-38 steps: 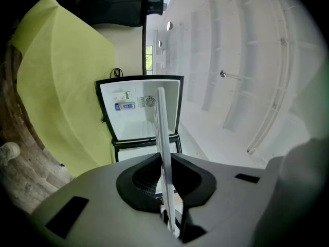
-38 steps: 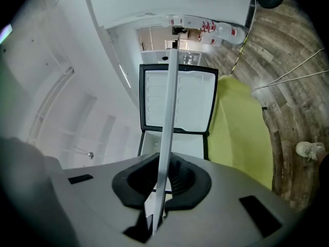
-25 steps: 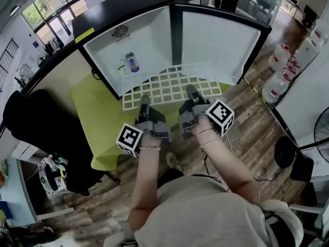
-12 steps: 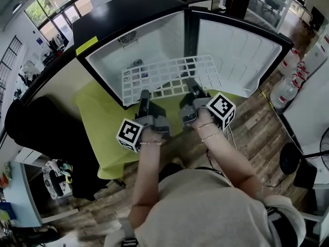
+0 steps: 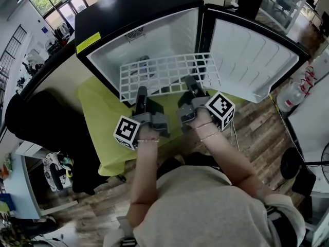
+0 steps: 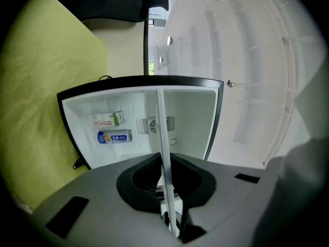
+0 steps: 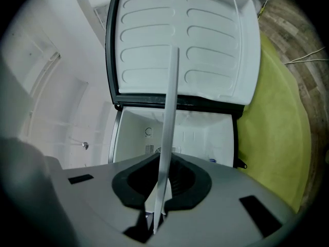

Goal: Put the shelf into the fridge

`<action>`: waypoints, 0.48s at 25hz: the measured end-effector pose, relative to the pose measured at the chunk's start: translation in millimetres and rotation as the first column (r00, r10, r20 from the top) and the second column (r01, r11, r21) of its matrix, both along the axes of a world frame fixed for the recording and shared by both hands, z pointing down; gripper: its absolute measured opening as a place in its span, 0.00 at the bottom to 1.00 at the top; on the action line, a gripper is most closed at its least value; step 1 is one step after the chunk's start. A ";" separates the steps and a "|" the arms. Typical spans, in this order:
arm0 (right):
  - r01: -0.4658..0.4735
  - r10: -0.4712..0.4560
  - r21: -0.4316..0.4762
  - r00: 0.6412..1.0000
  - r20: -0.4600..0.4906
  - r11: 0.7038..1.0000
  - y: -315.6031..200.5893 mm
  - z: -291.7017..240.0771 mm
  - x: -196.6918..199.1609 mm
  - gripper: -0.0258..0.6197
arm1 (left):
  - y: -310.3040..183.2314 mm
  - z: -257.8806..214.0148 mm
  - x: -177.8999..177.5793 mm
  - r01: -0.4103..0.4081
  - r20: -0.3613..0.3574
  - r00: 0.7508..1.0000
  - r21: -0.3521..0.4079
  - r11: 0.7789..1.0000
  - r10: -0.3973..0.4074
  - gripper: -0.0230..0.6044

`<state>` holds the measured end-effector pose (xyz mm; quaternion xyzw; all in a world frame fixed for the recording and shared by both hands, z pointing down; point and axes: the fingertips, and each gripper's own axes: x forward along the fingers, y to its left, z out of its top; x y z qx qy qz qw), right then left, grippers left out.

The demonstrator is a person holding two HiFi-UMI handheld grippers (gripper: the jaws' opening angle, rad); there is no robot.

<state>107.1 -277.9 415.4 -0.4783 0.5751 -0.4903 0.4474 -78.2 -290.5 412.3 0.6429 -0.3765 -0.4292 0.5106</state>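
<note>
Wire shelf [image 5: 165,74] level, long axis crosswise, near edge clamped in left hand-held gripper [image 5: 140,93] and right hand-held gripper [image 5: 189,82]; open fridge [image 5: 164,35] dead ahead.

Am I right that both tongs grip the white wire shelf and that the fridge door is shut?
Not quite: the head view shows the fridge door standing wide open. The left tongs and right tongs do both grip the white wire shelf.

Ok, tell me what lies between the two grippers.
Head view: only the near edge of the wire shelf runs between the left gripper and the right gripper; nothing else.
</note>
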 end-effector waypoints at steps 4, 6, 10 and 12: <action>0.033 -0.033 -0.009 0.999 0.006 0.999 -9.4 3.2 -5.9 0.08 | 0.3 1.8 -5.6 0.032 -0.009 0.999 -0.008 0.999 -0.032 0.10; 0.053 -0.053 -0.013 0.999 0.007 0.998 -12.3 5.8 -9.9 0.09 | -0.8 4.8 -9.2 0.051 -0.008 0.999 -0.014 0.999 -0.051 0.10; 0.091 -0.091 -0.022 0.996 -0.001 0.996 -19.3 7.4 -15.6 0.09 | -6.1 3.6 -13.0 0.082 -0.014 0.996 -0.018 0.996 -0.083 0.09; 0.113 -0.113 -0.032 0.994 -0.006 0.993 -19.9 7.2 -17.8 0.09 | -5.3 1.8 -13.6 0.096 -0.019 0.995 -0.021 0.995 -0.096 0.09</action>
